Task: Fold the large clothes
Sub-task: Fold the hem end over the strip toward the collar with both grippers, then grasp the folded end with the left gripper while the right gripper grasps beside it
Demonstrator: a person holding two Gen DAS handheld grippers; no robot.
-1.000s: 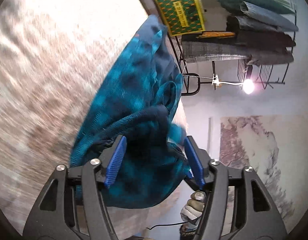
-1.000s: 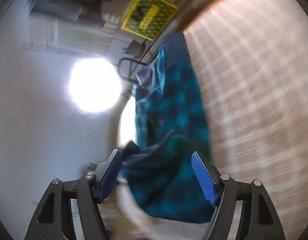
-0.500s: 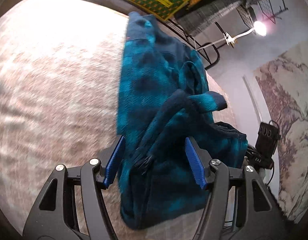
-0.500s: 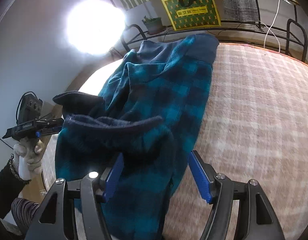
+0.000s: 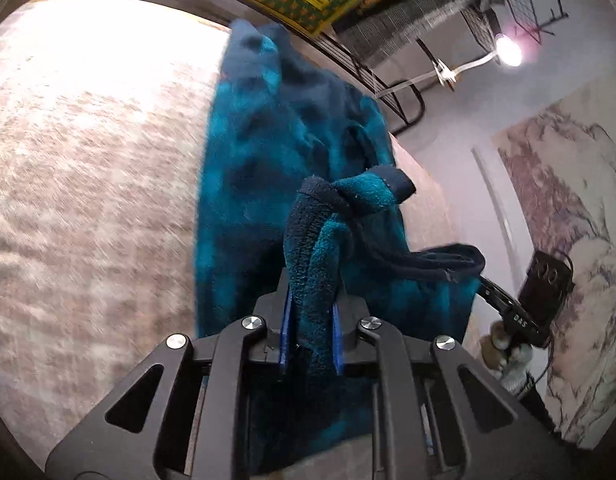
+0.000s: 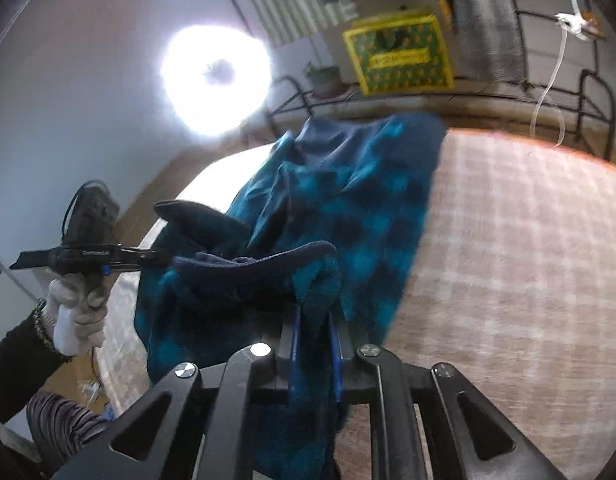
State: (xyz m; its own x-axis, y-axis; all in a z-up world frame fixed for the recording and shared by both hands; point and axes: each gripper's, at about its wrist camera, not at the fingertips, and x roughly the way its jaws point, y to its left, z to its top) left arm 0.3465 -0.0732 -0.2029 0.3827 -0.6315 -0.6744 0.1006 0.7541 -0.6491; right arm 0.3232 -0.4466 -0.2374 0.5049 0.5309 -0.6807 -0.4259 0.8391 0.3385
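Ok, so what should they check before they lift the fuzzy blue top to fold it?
1. Left tool closing on the blue plaid fleece, fabric between the blue pads: ok.
2. Right tool closing on a fold of the same fleece: ok.
3. Each tool grips one single layer: cannot tell, the fabric is bunched.
4. Fleece lies flat: not ok, it is crumpled on the checked bedcover.
5. Room beside the fleece for the fold: ok, bare bedcover there.
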